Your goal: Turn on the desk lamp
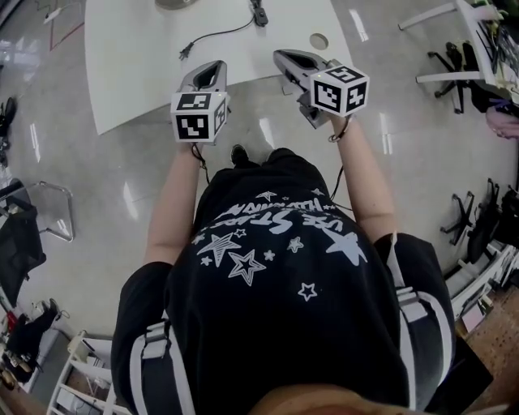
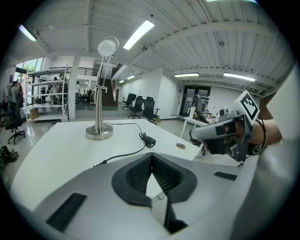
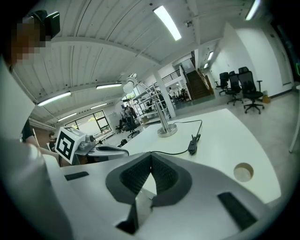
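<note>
**Head view.**
- 1 white desk [image 1: 138,57] with a curved near edge.
- 1 desk lamp [image 1: 177,2] at the desk's far edge. Only the rim of its round base shows.
- 1 black cord [image 1: 223,32] runs from the far edge toward the middle of the desk. It carries 1 inline switch [image 1: 258,12] and ends in a loose plug [image 1: 185,50].
- 1 round cable hole [image 1: 319,40] lies toward the desk's right edge.
- The left gripper [image 1: 214,65] and the right gripper [image 1: 282,57] are side by side but apart. Their tips reach over the near edge, and their marker cubes hang back over the floor.
- The person [image 1: 276,292] holding them wears a black T-shirt with white stars.

**Left gripper view.**
- The left gripper [image 2: 151,157] has its 2 jaws closed tip to tip with nothing between them.
- The desk lamp [image 2: 99,93] stands upright well beyond the tips, toward the desk's far left corner. It has a steel stem, a disc base and a round head.
- The inline switch [image 2: 150,139] lies on the desk between the lamp and the jaws.
- The right gripper [image 2: 193,135] is off to one side, well apart.

**Right gripper view.**
- The right gripper [image 3: 151,157] has its 2 jaws pressed together and holds nothing.
- The desk lamp [image 3: 164,117] stands near the far edge.
- The inline switch [image 3: 193,143] lies nearer, clear of the tips.
- The cable hole [image 3: 243,172] is close to the right edge.
- The left gripper [image 3: 125,152] is alongside.
- Several office chairs [image 3: 243,89] stand on the floor beyond the desk.
</note>
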Available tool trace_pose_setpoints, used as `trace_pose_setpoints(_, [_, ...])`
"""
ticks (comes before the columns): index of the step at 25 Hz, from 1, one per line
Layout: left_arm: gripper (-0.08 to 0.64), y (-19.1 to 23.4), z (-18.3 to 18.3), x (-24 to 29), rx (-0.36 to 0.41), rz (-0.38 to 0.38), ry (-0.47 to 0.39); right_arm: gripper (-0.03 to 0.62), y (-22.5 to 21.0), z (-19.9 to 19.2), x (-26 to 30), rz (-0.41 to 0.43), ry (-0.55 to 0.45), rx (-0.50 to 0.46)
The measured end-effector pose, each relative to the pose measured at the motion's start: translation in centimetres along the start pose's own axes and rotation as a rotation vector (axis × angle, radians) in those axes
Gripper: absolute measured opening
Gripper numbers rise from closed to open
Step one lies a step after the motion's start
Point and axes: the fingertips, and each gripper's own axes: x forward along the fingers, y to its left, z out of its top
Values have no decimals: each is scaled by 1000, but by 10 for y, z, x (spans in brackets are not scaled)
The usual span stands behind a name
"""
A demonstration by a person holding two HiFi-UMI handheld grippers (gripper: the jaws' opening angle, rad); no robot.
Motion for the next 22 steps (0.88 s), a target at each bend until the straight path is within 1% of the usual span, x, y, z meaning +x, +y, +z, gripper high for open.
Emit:
trace_pose_setpoints(8, [11,-16,6,-12,14,17,1,3,10,6,-9,23,-42,-7])
trace_pose_setpoints(22, [11,-96,-2,-51,2,55,-49,3,29,-20,-92,51,-57,-89])
